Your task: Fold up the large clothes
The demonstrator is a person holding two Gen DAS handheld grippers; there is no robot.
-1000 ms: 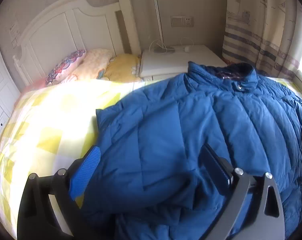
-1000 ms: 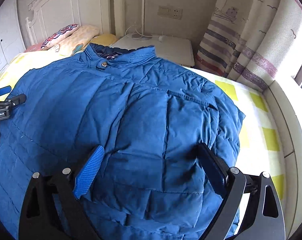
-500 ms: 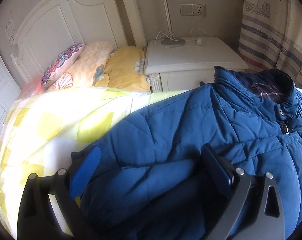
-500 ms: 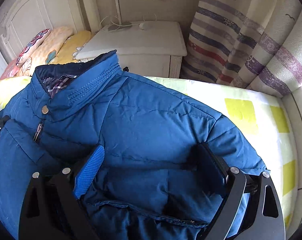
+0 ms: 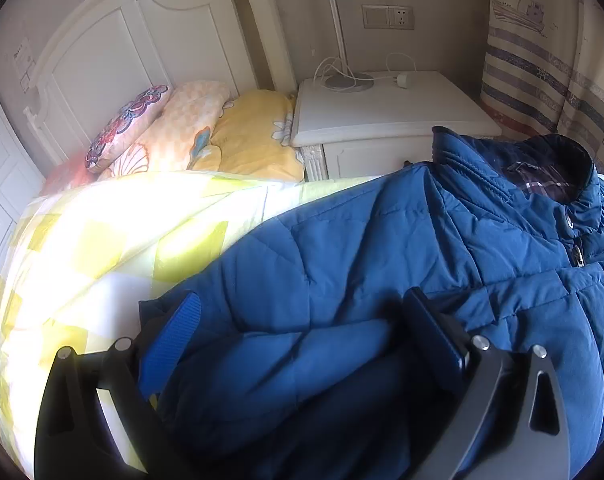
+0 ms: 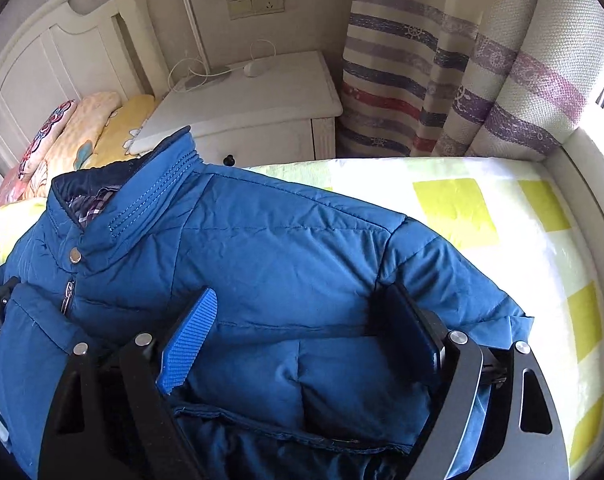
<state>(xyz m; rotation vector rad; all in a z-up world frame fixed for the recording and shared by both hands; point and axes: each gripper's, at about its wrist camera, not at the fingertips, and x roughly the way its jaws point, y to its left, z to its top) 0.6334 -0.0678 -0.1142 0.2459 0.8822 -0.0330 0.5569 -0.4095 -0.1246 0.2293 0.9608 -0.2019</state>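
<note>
Left wrist: left gripper (image 5: 302,328) wide, straddling a fold of blue jacket (image 5: 382,240) on the yellow-checked bed (image 5: 101,240); grip unclear. Closer to the collar (image 5: 550,168) than before. Right wrist: right gripper (image 6: 302,328) just been closing, padded sleeve between, pads seemingly pressing. Bottom half folded up; sleeves probably left.

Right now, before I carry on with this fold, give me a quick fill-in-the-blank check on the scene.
1. The jacket being folded is ____ in colour.
2. It lies on a bed cover checked in white and ____.
3. The nightstand past the collar is ____.
4. Fabric bulges between the pads of the right gripper and the ____ gripper.

Missing words: blue; yellow; white; left
</note>
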